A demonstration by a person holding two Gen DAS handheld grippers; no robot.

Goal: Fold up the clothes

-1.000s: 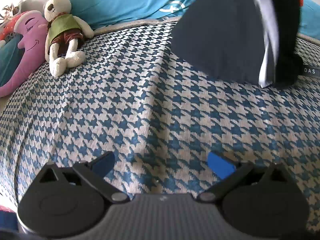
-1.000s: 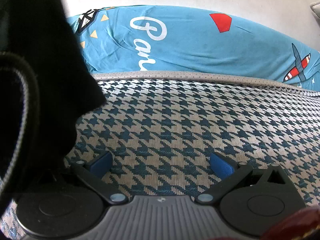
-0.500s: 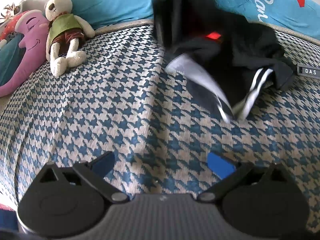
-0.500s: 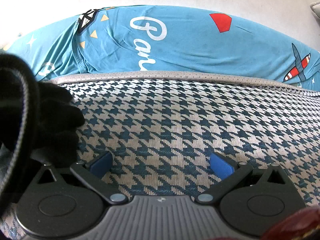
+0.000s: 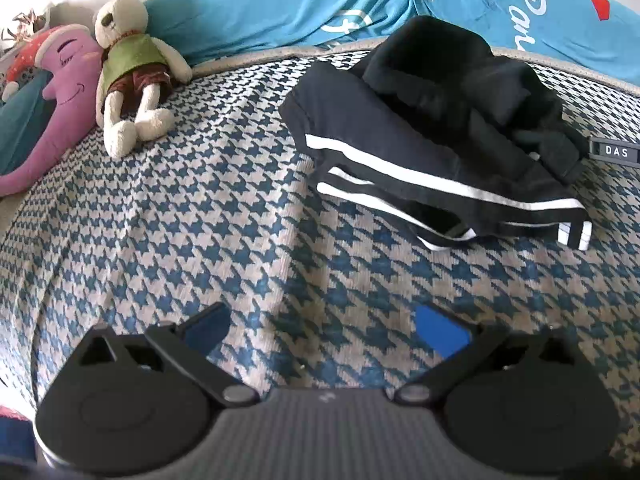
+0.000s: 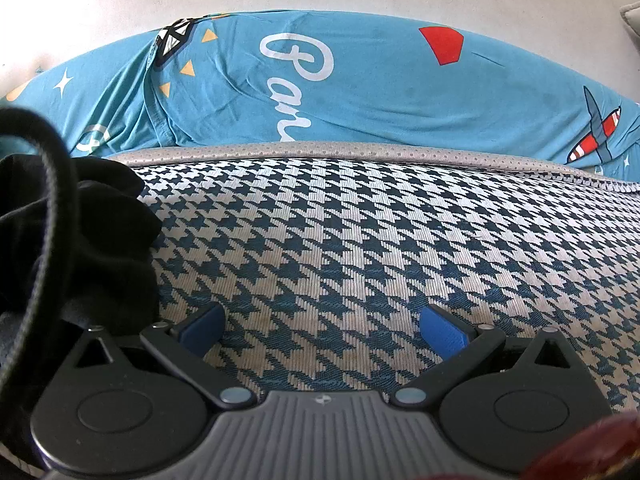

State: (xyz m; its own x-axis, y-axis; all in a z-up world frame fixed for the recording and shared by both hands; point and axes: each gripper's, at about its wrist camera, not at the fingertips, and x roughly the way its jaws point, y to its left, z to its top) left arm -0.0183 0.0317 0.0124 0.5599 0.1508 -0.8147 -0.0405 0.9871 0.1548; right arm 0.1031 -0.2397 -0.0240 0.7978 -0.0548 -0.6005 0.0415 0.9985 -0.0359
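Black trousers (image 5: 432, 148) with white side stripes lie in a crumpled heap on the houndstooth bedspread (image 5: 240, 240), far side of the bed, close to the blue pillow (image 5: 304, 12). Left gripper (image 5: 322, 326) hovers over bare bedspread, well short of the heap, jaws spread wide, nothing between them. Right gripper (image 6: 322, 326) also spread and empty; in its view the trousers (image 6: 80, 232) sit bunched just beside its left finger, whether touching cannot be told. Stuffed rabbit (image 5: 128, 60) and purple plush (image 5: 56, 92) lie off to the left, well clear. Step in hand looks like the first grab, to spread the heap flat before any fold. To do it well: go for an edge that reads clearly, e.g. the striped cuff end (image 5: 574, 234) or the thick band at the top of the heap, not the middle of the bundle. Pinch one layer only, one gripper per end, lift and pull apart so the legs drop straight. Risk: catching the bedspread along with the cloth.
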